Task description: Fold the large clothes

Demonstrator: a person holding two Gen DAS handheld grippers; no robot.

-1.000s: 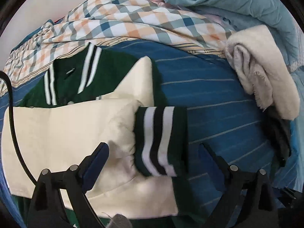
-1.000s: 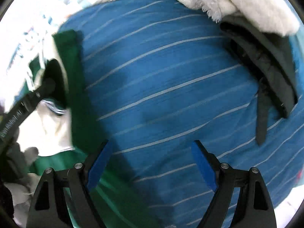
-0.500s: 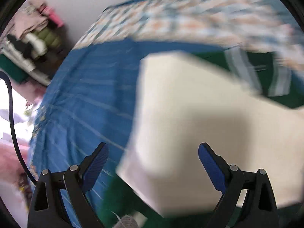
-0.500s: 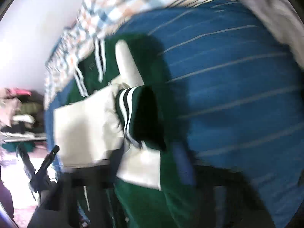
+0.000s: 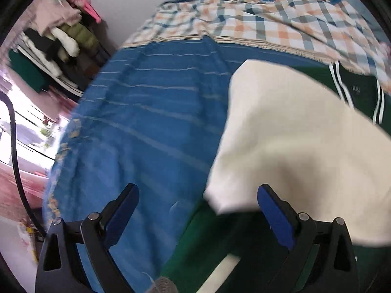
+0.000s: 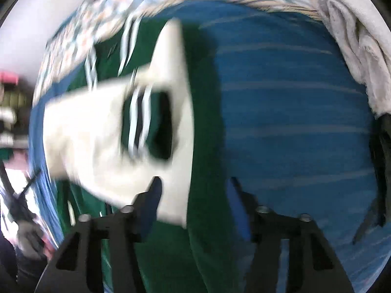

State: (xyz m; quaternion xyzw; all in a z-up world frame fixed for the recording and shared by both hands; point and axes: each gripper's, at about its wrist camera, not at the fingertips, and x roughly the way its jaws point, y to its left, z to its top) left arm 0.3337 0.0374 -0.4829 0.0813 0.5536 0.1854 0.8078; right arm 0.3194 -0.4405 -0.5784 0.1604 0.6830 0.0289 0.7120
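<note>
Left tool point(image 5: 198, 210) and right tool point(image 6: 194, 200): we find both spread apart, gripping nothing. The green-and-cream jacket point(image 5: 293, 134) lies on the blue striped bed point(image 5: 151, 122), plaid sheet point(image 5: 256, 26) behind; clothes rack point(image 5: 56, 41) at left.

I am holding the left tool point(image 5: 198, 216) with its blue-padded fingers point(image 5: 122, 210) spread wide, nothing between them, and it is pointing forward and down. My right tool point(image 6: 193, 202) is gaping too, fingers point(image 6: 152, 201) apart and gripping nothing, its view blurring
</note>
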